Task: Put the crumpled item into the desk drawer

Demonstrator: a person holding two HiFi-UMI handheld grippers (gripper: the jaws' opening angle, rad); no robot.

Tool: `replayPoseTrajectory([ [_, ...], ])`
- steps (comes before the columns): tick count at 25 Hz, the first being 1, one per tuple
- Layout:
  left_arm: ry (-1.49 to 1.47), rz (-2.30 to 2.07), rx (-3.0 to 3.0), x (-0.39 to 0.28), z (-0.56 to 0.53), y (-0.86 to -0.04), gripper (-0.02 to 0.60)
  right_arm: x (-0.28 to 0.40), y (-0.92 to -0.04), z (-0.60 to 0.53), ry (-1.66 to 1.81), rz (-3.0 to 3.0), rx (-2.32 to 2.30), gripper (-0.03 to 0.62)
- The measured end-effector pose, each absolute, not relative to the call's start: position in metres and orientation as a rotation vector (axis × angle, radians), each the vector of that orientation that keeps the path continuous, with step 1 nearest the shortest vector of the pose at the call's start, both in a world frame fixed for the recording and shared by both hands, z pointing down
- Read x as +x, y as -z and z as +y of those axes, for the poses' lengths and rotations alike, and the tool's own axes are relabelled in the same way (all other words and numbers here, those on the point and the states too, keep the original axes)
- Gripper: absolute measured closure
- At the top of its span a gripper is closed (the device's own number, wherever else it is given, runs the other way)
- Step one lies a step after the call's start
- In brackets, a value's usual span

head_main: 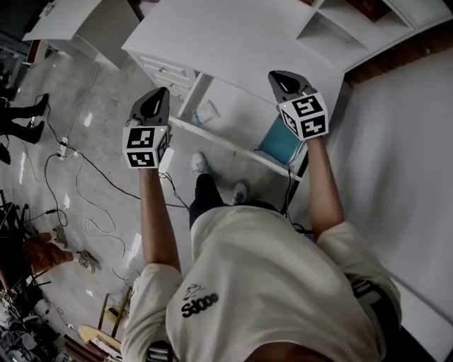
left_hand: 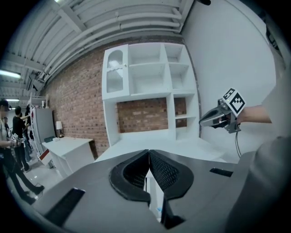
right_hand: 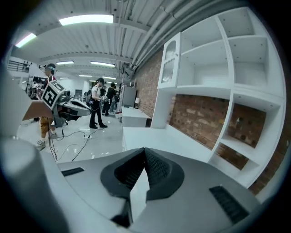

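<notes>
White desk edge before right hand-held gripper (closed); open floor left.

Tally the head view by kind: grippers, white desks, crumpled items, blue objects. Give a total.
Grippers: 2 (left gripper, right gripper)
White desks: 2 (near desk, far desk)
Crumpled item: 1
Blue object: 1
Total: 6

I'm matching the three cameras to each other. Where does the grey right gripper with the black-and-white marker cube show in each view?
Head view: right gripper upper right of centre, over the white desk.
Left gripper view: right gripper at the right, mid-height, pointing left.
Right gripper view: right gripper, its own dark jaws, bottom centre, shut together.
Shared landmark: the white desk.
</notes>
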State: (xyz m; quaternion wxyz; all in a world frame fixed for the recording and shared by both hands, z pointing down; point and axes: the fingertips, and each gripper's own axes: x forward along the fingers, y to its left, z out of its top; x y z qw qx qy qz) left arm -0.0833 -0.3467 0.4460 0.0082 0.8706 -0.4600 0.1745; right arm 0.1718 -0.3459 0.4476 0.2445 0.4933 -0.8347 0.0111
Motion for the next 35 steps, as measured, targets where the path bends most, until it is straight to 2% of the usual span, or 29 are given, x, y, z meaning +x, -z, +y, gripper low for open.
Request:
replayPoseTrajectory([
  [19,-0.391,-1.729,2.886,-0.053,-0.241,-0.297,0.563,0.196,-0.286,-0.250,0.378,-2.388,1.393,0.588],
  [35,-0.344,-1.803,2.979,-0.054,-0.211,-0.236,0.563,0.179,-0.234,-0.221,0.507,-2.431,1.380,0.588],
])
